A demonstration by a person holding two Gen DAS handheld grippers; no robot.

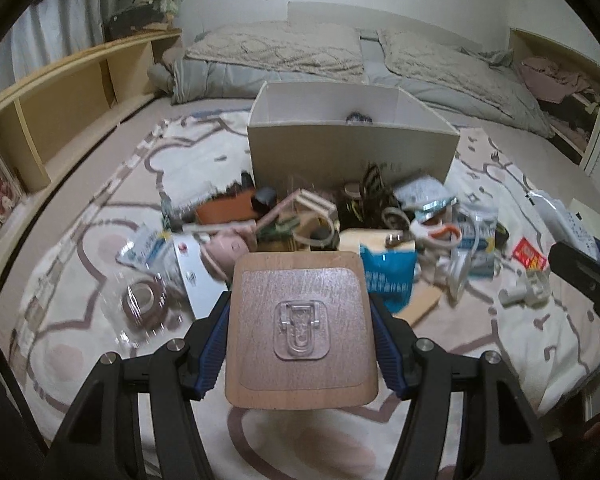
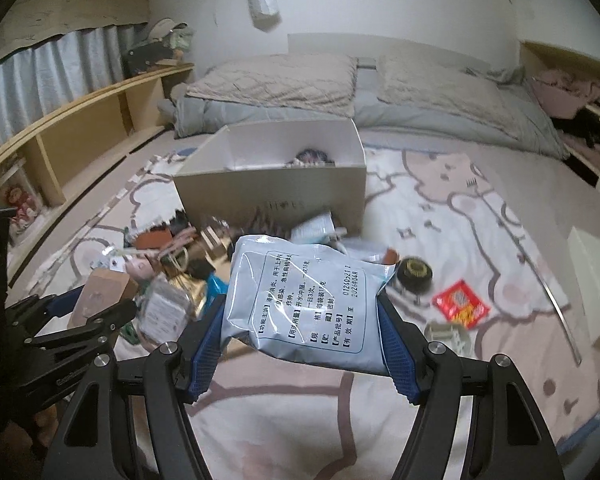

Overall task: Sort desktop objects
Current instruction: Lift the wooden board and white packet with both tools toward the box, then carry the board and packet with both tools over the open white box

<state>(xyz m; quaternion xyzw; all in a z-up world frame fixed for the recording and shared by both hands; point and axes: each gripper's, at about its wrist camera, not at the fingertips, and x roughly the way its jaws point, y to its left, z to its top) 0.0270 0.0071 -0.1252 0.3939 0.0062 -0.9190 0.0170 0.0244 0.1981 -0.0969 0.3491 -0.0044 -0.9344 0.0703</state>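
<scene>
While both of my tools are loaded, I work from left to right. My left gripper is clamped across the side edges of a wooden plaque bearing a clear adhesive hook, held above the patterned blanket, short of the clutter pile. My right gripper is clamped on a pale medicine sachet, also lifted. The open cardboard box stands just behind the pile. I judge delivery is next: raise each load above the near wall, advance one tool at a time, release only once over the interior.
</scene>
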